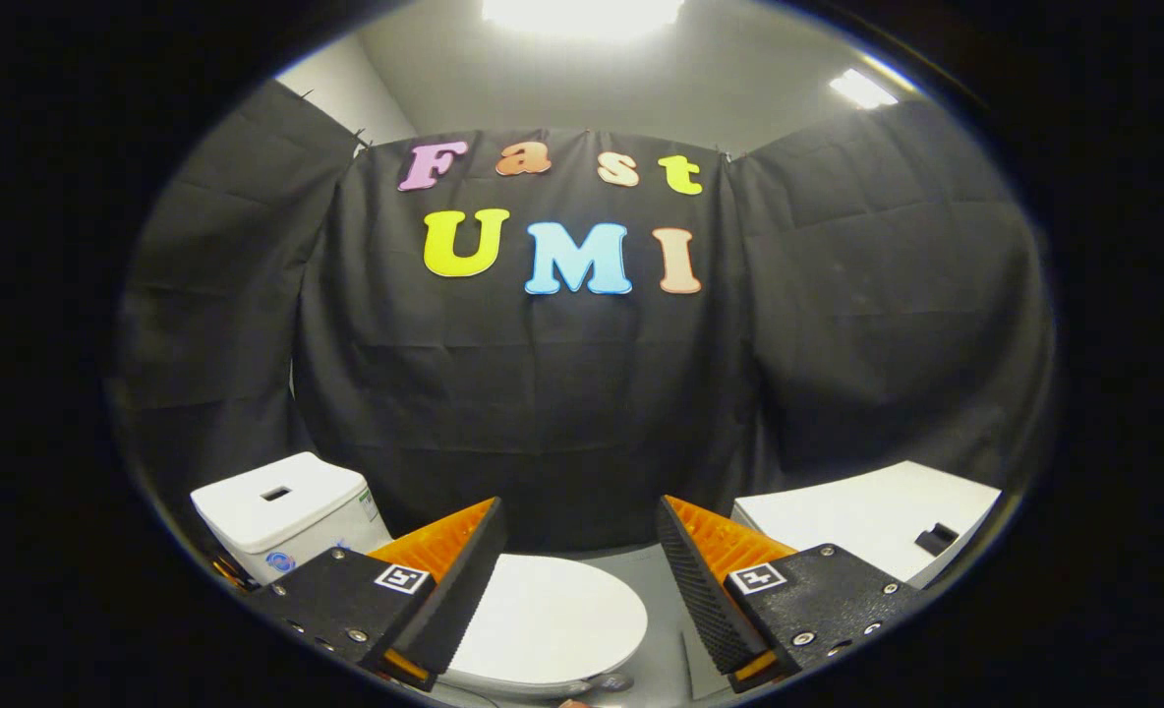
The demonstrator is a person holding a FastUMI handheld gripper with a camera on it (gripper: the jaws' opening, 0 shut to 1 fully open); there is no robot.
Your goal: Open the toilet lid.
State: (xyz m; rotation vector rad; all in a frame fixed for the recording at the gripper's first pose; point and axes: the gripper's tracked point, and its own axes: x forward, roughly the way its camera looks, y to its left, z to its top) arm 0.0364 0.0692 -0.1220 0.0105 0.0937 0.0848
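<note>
We are holding the gripper (582, 575) with its jaws spread wide and gripping nothing — the fingers are hanging above the toilet lid (548, 619), which is lying flat and closed below and between them, nearer the left finger. From here we are judging the risks: the lid looks smooth and glossy, so a finger sliding under its front edge could slip off, and coming down too steeply could press the lid shut rather than lift it. The lid itself is looking white, rounded and clean, its front rim just visible beneath the fingers. Beyond the left finger the cistern (282, 506) is standing with a slot in its top — behind the lid's hinge, we are guessing. Beyond the right finger a white cabinet (867, 516) is sitting close by, and could get clipped on a wide swing.
</note>
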